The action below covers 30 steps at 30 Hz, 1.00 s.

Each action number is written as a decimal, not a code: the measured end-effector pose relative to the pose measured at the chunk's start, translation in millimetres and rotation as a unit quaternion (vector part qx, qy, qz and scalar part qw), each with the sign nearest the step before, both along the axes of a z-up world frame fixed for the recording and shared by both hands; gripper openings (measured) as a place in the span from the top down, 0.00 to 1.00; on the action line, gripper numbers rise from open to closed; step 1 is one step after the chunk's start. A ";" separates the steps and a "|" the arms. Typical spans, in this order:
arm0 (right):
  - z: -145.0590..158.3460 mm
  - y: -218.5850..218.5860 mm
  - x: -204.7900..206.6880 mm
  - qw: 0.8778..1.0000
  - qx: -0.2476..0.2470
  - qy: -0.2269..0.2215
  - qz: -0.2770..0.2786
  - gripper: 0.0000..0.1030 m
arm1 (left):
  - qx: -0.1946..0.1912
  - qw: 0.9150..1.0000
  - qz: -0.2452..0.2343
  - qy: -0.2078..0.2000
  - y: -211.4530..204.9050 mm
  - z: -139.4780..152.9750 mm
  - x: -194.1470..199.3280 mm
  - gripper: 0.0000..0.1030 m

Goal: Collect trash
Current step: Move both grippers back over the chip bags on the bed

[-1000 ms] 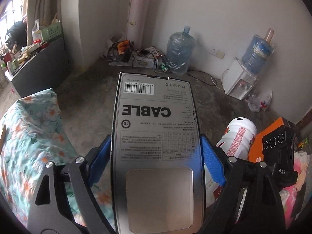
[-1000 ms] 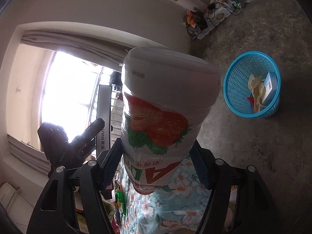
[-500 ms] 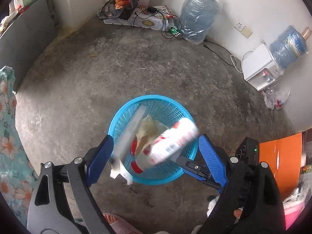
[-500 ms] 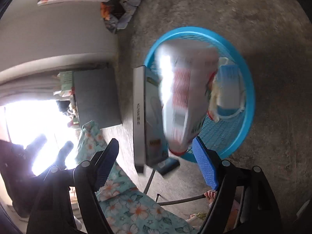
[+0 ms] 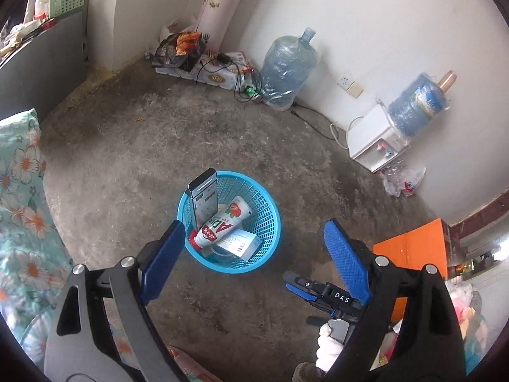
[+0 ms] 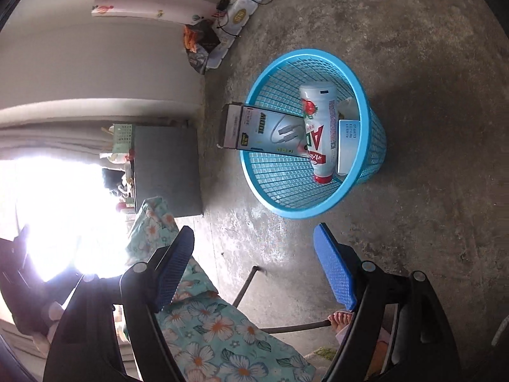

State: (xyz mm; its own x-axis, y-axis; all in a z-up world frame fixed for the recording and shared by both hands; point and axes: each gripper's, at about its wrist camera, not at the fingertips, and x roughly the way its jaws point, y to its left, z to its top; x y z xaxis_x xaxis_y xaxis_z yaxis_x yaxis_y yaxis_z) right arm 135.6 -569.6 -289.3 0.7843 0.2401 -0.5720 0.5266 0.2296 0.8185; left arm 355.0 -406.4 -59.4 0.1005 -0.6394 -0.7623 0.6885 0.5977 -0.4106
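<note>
Both grippers, left gripper (image 5: 254, 254) and right gripper (image 6: 254, 267), are hanging wide open, empty, since the white strawberry-print bottle (image 5: 222, 224) and grey cardboard cable box (image 5: 203, 197) are sitting in the blue plastic mesh basket (image 5: 270, 222), box leaning at its 10 o'clock rim.

Both fisheye cameras sit just behind their own tongs, the left tongs (image 5: 254, 262) and the right tongs (image 6: 254, 267), and look steeply down past the blue pads at the same blue basket (image 5: 270, 222) (image 6: 375, 133) on the concrete floor (image 5: 127, 165), the right view rolled sideways and somewhat nearer.
</note>
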 end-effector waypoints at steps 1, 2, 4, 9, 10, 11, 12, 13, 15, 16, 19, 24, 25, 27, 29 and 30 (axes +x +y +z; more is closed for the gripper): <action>13.4 10.8 -4.4 1.000 -0.015 -0.008 0.005 0.27 | -0.012 1.000 0.001 -0.003 17.3 14.0 -6.0 0.18; 28.2 21.3 -8.5 0.999 -0.028 -0.018 0.011 0.27 | -0.022 1.000 0.003 -0.008 36.9 27.0 -12.3 0.18; 59.1 44.4 -16.0 0.997 -0.058 -0.042 0.028 0.27 | -0.039 0.999 0.014 -0.019 80.6 51.8 -26.0 0.18; 130.0 100.8 -25.2 0.985 -0.093 -0.112 0.093 0.25 | -0.075 0.994 0.064 -0.056 205.5 101.3 -65.1 0.18; 141.7 112.1 -24.0 0.981 -0.095 -0.125 0.110 0.24 | -0.083 0.991 0.080 -0.067 233.5 108.9 -74.0 0.18; 152.3 123.5 -22.6 0.978 -0.096 -0.136 0.128 0.24 | -0.089 0.988 0.100 -0.078 261.7 115.3 -83.1 0.18; 162.2 135.8 -20.8 0.974 -0.095 -0.147 0.145 0.24 | -0.094 0.984 0.124 -0.090 290.6 120.4 -92.7 0.18; 170.8 150.4 -19.1 0.969 -0.093 -0.155 0.166 0.23 | -0.097 0.979 0.147 -0.103 319.0 125.3 -102.0 0.18; 182.6 178.6 -12.9 0.960 -0.087 -0.164 0.208 0.23 | -0.094 0.967 0.202 -0.124 374.7 129.3 -120.9 0.18; 185.5 192.1 -9.6 0.957 -0.083 -0.165 0.225 0.23 | -0.091 0.959 0.233 -0.131 403.0 129.6 -131.1 0.18; 185.1 234.1 3.5 0.944 -0.060 -0.166 0.278 0.23 | -0.083 0.935 0.315 -0.142 481.9 126.5 -159.8 0.18; 175.1 308.6 25.7 0.921 -0.018 -0.144 0.362 0.23 | -0.070 0.889 0.435 -0.120 588.4 102.7 -197.3 0.18; 173.5 323.4 29.3 0.916 -0.012 -0.138 0.377 0.23 | -0.071 0.882 0.452 -0.112 602.8 96.4 -202.0 0.18; 168.2 347.8 37.3 0.906 0.000 -0.126 0.405 0.23 | -0.066 0.871 0.476 -0.099 626.3 83.1 -208.8 0.18; 164.6 370.2 43.8 0.897 0.011 -0.114 0.428 0.23 | -0.049 0.865 0.490 -0.096 638.9 72.0 -211.4 0.18; 162.5 379.2 49.2 0.893 0.015 -0.110 0.436 0.23 | -0.038 0.864 0.492 -0.095 642.4 66.7 -210.3 0.19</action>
State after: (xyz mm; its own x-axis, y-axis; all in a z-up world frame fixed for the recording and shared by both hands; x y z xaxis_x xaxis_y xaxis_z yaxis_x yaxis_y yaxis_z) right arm 184.9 -190.4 -126.8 0.3845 0.8268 -0.4105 -0.0153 0.4504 0.8927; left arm 144.7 236.0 7.3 0.7435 -0.2193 -0.6317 -0.0793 0.9091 -0.4090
